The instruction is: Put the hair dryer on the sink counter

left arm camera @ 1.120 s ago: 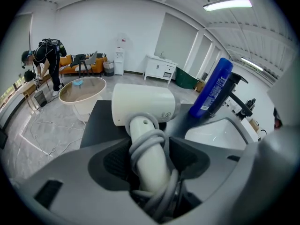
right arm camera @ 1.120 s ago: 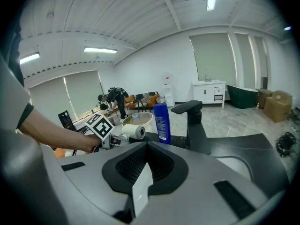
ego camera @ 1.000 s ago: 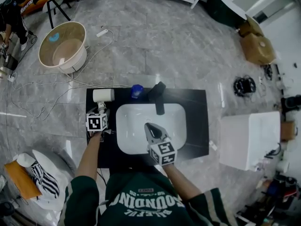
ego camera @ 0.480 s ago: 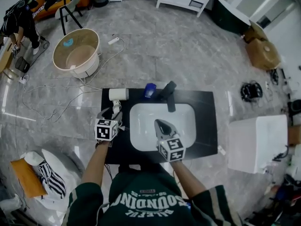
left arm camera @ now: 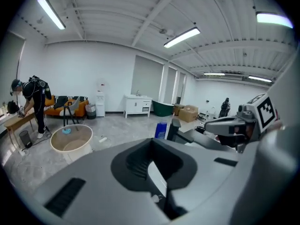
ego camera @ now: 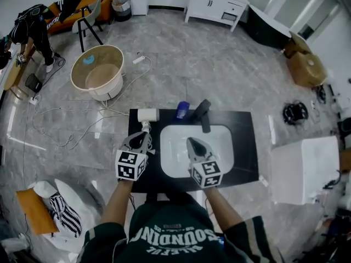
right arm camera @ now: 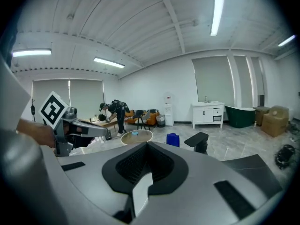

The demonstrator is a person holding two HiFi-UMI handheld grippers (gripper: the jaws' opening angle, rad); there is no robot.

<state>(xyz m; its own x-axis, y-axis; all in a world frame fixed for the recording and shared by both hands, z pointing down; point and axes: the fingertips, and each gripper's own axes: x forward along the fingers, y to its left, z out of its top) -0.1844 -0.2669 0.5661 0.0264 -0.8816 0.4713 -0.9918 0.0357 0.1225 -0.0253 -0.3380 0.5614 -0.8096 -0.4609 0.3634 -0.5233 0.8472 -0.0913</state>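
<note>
The white hair dryer (ego camera: 147, 114) lies on the back left corner of the black sink counter (ego camera: 244, 147), its handle pointing toward me. My left gripper (ego camera: 141, 137) hovers just in front of that handle with its jaws shut and nothing between them; in the left gripper view (left arm camera: 157, 179) the pads meet with no gap. Over the white basin (ego camera: 178, 158), my right gripper (ego camera: 191, 142) is also shut and empty, as the right gripper view (right arm camera: 140, 186) confirms. Neither gripper view shows the dryer.
A blue bottle (ego camera: 182, 110) and a black faucet (ego camera: 203, 114) stand at the counter's back edge. On the floor are a round tub (ego camera: 98, 71), a white cord (ego camera: 82, 122) and a white block (ego camera: 304, 166) to the right. A person (ego camera: 33, 23) stands far left.
The left gripper's jaws have gone from wide open at the dryer's handle to shut, and it has drawn back a little. The dryer stays on the counter. The head view has shifted.
</note>
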